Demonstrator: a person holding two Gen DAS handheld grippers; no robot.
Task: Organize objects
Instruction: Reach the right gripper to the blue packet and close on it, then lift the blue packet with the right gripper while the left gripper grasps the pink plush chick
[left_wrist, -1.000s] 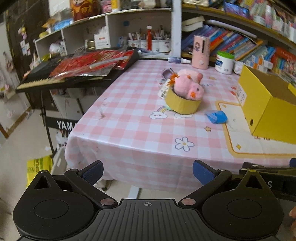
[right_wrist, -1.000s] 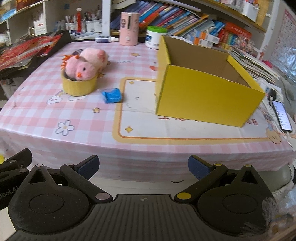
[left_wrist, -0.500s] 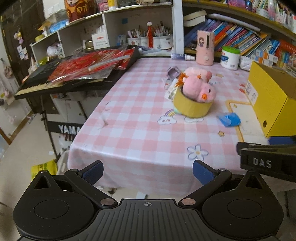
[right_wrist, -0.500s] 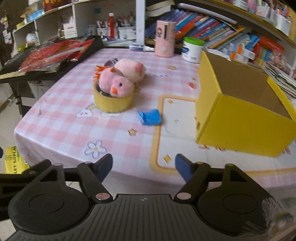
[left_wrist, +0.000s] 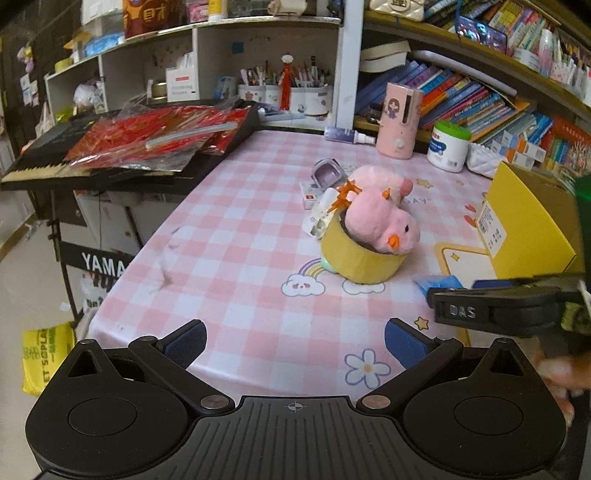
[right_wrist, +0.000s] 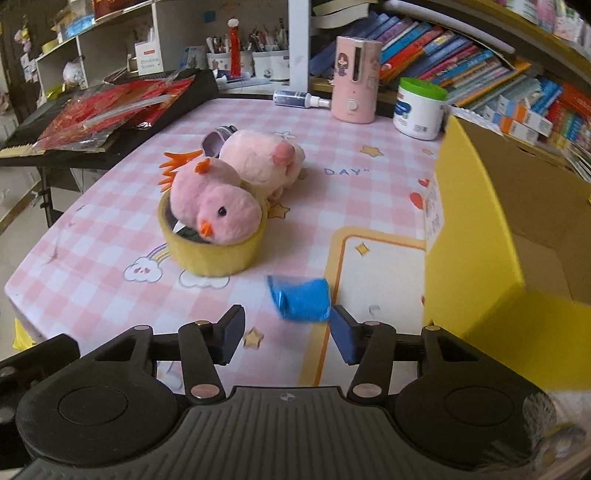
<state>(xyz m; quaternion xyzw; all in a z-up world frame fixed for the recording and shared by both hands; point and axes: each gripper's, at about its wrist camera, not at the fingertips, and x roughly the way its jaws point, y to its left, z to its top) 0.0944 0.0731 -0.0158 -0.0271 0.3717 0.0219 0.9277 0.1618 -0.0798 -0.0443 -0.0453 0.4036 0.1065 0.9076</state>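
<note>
A small blue packet (right_wrist: 300, 303) lies on the pink checked tablecloth, just ahead of my right gripper (right_wrist: 288, 338), which is open and empty. A pink chick plush (right_wrist: 214, 206) sits in a yellow tape roll (right_wrist: 212, 254), with a second pink plush (right_wrist: 264, 157) behind it. An open yellow cardboard box (right_wrist: 476, 236) stands to the right. My left gripper (left_wrist: 295, 341) is open and empty above the table's near edge; the chick plush (left_wrist: 380, 225), the tape roll (left_wrist: 360, 258) and the box (left_wrist: 528, 225) show ahead of it.
A pink dispenser (right_wrist: 354, 79), a white jar with a green lid (right_wrist: 419, 107) and a small spray bottle (right_wrist: 299, 99) stand at the table's back. A keyboard with red packets (left_wrist: 147, 140) is left of the table. Bookshelves line the back wall.
Both grippers have moved forward over the table. The right gripper has closed in on the blue packet and its fingers have narrowed somewhat. The right gripper's side now shows in the left wrist view.
</note>
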